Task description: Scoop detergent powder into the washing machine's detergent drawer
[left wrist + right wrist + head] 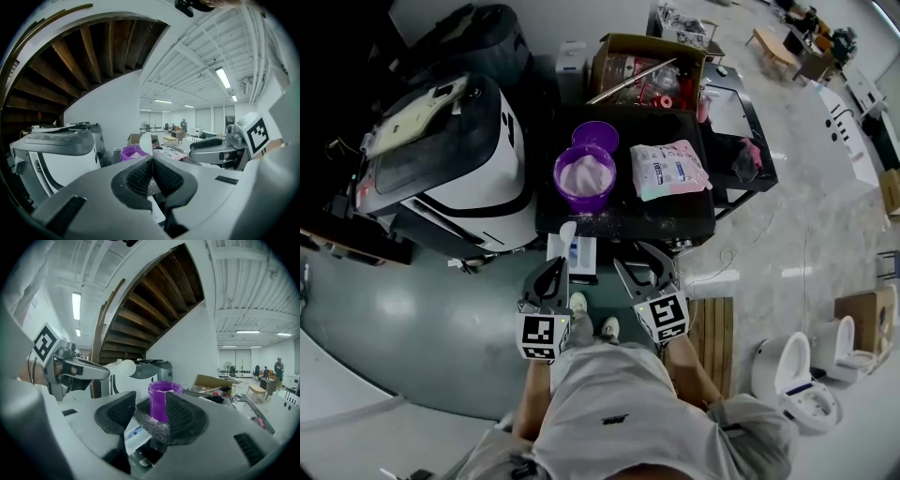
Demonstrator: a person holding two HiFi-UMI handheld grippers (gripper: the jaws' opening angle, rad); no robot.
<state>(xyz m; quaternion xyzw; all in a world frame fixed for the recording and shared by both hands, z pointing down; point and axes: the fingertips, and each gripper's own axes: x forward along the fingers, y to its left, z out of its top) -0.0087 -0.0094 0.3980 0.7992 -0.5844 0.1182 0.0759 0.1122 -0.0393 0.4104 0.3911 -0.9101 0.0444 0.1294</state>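
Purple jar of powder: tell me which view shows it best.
Head view: the purple jar stands open, the powder inside visible from above. Right gripper view shows only its side, framed by open jaws. Left gripper view shows just its rim beyond the shut jaws and spoon.

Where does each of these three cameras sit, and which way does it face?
Head view: on the person's head, facing steeply down at the black table and purple powder tub; shorts, shoes, left gripper, right gripper show.
Left gripper view: on that gripper, along jaws shut on a white scoop toward the tub; the right gripper shows.
Right gripper view: on that gripper, between open jaws toward the tub; the left gripper shows.
Shared: all show the tub and washing machine.
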